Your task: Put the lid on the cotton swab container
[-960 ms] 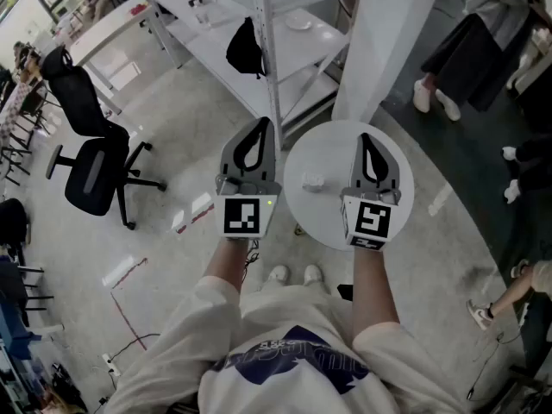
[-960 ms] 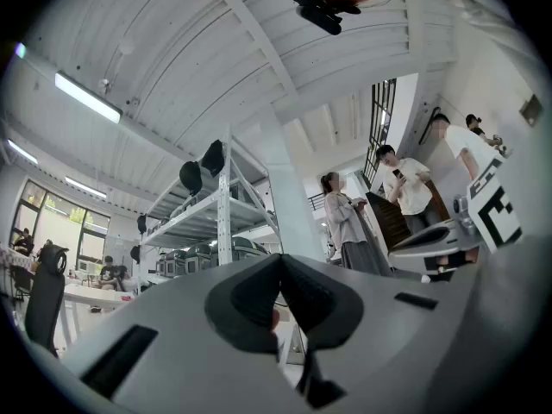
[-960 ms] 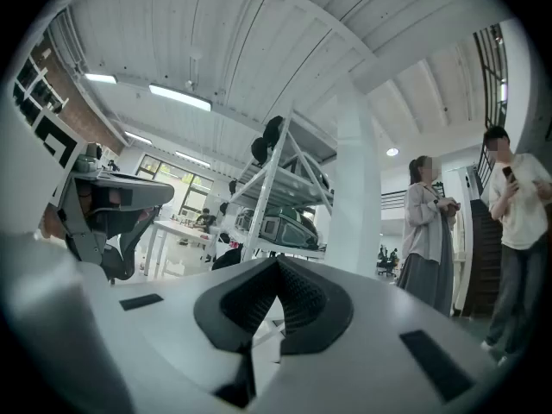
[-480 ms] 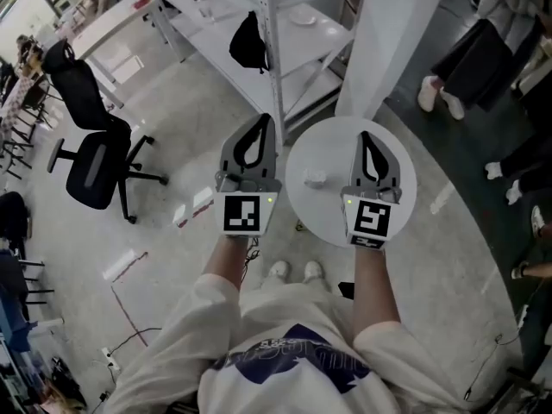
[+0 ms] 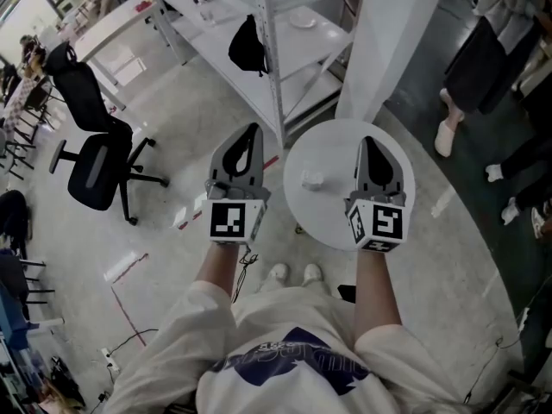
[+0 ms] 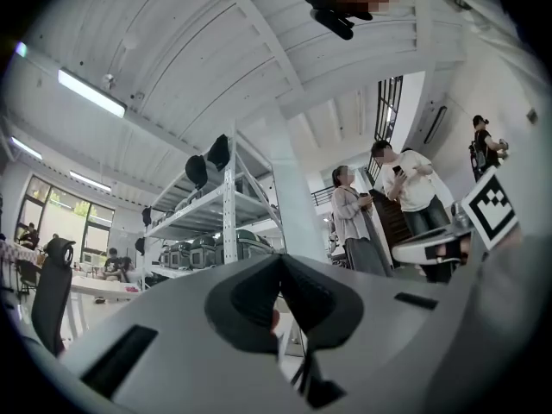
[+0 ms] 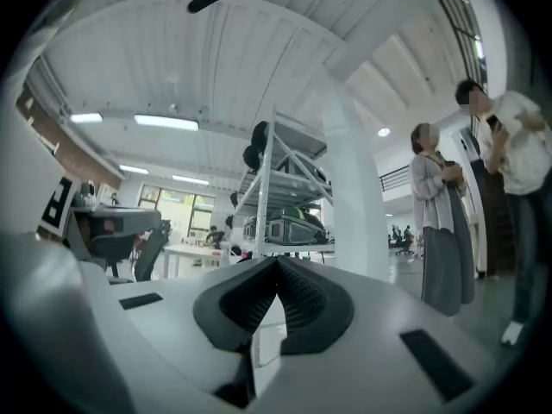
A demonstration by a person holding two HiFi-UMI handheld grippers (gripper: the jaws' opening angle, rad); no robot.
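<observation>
A small white round object [image 5: 312,179] sits on the round white table [image 5: 332,222]; it is too small to tell container from lid. In the head view my left gripper [image 5: 253,131] hovers over the floor just left of the table, shut and holding nothing. My right gripper [image 5: 369,142] hangs above the table's right half, to the right of the white object, also shut with nothing in it. The left gripper view shows the left gripper [image 6: 278,258] with its jaws together at the tip. The right gripper [image 7: 276,262] looks the same in its own view. Neither gripper view shows the table.
A white metal shelving rack [image 5: 274,50] and a white pillar [image 5: 388,41] stand just beyond the table. A black office chair [image 5: 93,166] is at the left. People [image 5: 483,59] stand and walk at the right. My own shoes [image 5: 293,274] are below the table edge.
Both grippers have drawn slightly back toward me, and the left one has shifted a little left. The person at the right has walked on. The white object has not moved.
</observation>
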